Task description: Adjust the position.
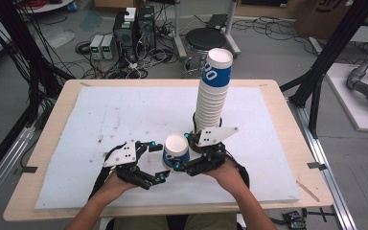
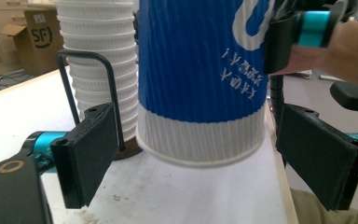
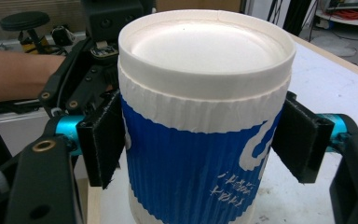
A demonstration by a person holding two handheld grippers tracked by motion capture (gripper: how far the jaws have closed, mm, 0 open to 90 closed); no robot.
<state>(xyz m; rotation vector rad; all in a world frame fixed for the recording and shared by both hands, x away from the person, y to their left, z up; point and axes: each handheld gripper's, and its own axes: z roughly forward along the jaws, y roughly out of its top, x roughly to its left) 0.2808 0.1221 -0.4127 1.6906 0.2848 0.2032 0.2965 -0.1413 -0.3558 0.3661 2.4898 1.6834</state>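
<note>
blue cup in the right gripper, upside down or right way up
Upside down. In the right gripper view the blue cup shows its recessed flat base on top; in the left gripper view its rolled rim points down and the print is inverted.

We see a ribbed paper cup (image 3: 200, 135) with a matt blue-and-white sleeve and a smooth white base. The tall stack of cups (image 1: 212, 91) looks like the same ridged paper. The right gripper (image 3: 200, 135) has matt black, slightly fuzzy pads and glossy teal metal fittings. The table (image 1: 52, 129) is pale wood under a rough, scuffed white foam sheet (image 1: 124, 115).
</note>
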